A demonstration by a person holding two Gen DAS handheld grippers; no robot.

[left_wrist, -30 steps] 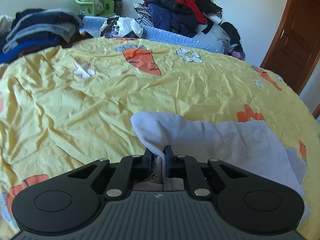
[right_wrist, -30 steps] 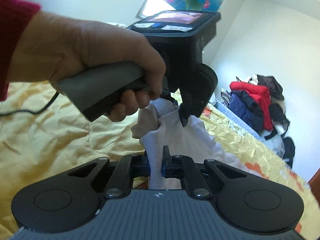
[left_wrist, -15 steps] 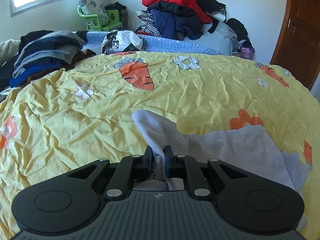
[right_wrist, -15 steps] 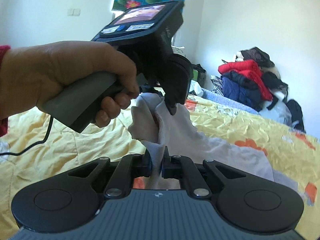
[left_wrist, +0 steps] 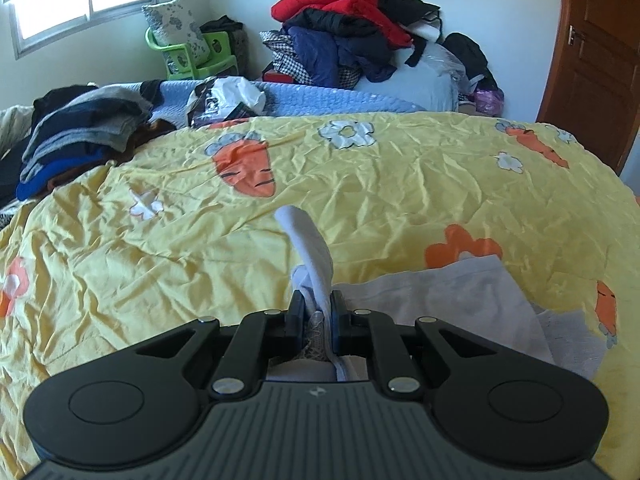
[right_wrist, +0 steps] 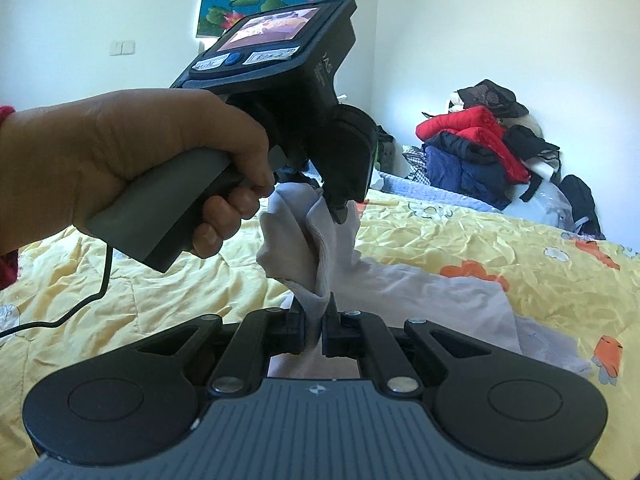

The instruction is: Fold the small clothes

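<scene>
Holding one edge of the pale grey-white soft cotton garment [left_wrist: 460,296] at two spots looks meant to stretch that edge taut between the tools, so the cloth can be carried over and laid down as a clean fold.

On the left, the left black two-finger gripper [left_wrist: 317,312] has its jaws pressed together on a bunched corner of the garment; a narrow tongue of cloth sticks up past the tips and leans toward the far edge of the bed. The person's hand [right_wrist: 132,160] wraps the grey handle of that tool, with a red sleeve just showing at the wrist.

To the right, the right black two-finger gripper [right_wrist: 314,322] pinches another bunch of the same edge, jaws all but fully together on the fabric. The two pinch points sit near each other, with a slack, twisted fold hanging between them.

The rest of the garment trails down and lies on the crumpled yellow carrot-print bed cover [left_wrist: 400,184], toward its near right part, well away from the far edge. Its long axis seems to run from the lifted edge out toward the right edge of the bed, though the creased cloth hides its true outline.
</scene>
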